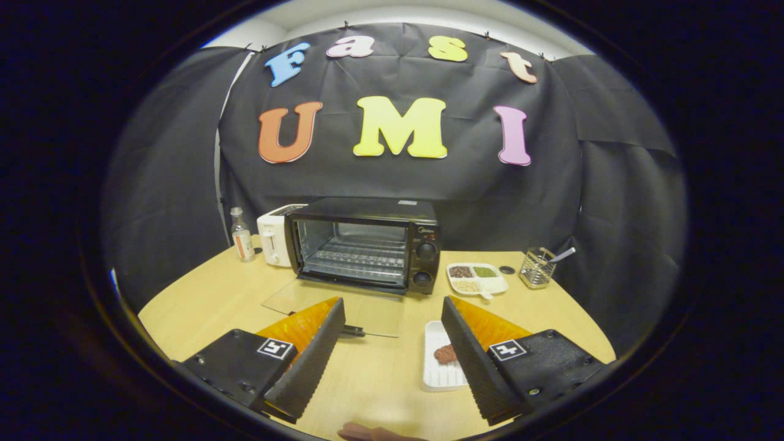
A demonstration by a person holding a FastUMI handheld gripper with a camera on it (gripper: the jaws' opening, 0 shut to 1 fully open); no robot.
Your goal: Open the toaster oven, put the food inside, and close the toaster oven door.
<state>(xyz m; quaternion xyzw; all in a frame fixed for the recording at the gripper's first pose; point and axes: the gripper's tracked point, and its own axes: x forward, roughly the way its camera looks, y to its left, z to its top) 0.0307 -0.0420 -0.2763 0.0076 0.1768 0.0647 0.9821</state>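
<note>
The black toaster oven (367,245) stands at the back of the wooden table, beyond my fingers. Its glass door (343,304) lies folded down flat toward me, showing the wire rack inside. A white tray (436,367) with a brown piece of food (445,353) rests on the table just beside my right finger, partly hidden by it. My gripper (392,315) hovers above the table in front of the oven, open, with nothing between its fingers. The left fingertip (327,331) overlaps the door's near edge and handle.
A white toaster (274,236) and a small bottle (242,234) stand left of the oven. To its right sit a divided white dish of grains (476,278), a small dark disc (506,269) and a wire holder with a utensil (538,267). A fingertip (367,432) shows at the table's near edge.
</note>
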